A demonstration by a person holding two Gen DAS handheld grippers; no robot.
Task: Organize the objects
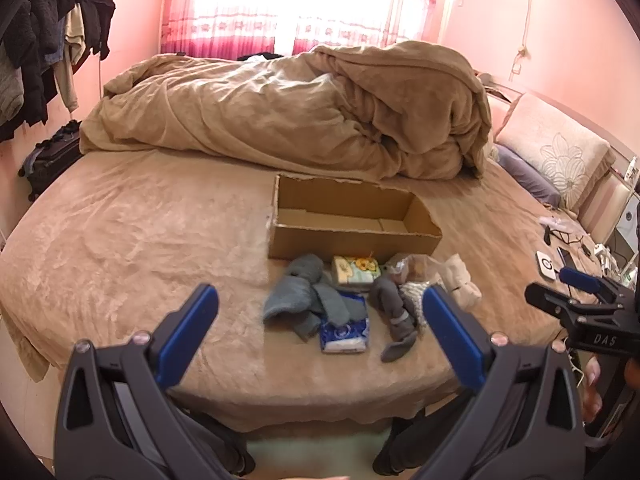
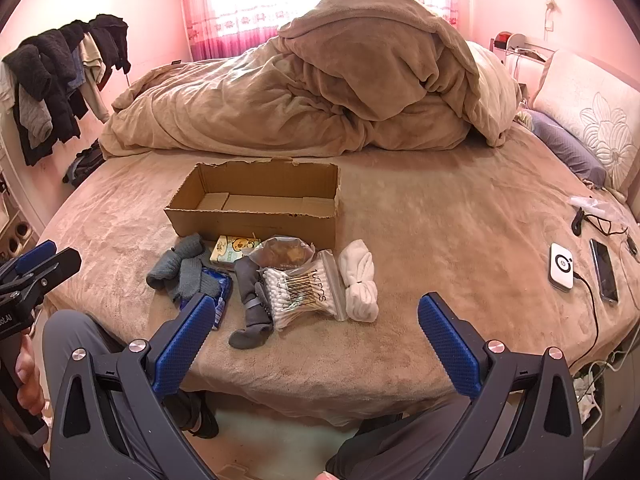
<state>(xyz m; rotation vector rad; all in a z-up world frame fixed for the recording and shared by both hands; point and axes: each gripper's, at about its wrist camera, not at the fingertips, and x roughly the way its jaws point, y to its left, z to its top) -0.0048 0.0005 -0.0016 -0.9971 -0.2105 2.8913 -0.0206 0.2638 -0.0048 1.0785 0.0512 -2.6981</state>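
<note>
both tongs gape empty over rumpled grey socks (image 2: 182, 270) beside a torn-rimmed cardboard box (image 2: 256, 210).

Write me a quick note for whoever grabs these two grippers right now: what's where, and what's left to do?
Left gripper: open, holding nothing, above the near edge of the bed.
Right gripper: open, holding nothing.
Cardboard box: on the bed, open, nothing visible inside.
In front of the box, all on the blanket: blue-grey socks, dark grey socks, white socks, cotton swab bag, snack bag, tissue pack, blue packet.
Done: nothing packed yet.
Left: presumably everything goes into the box.
</note>
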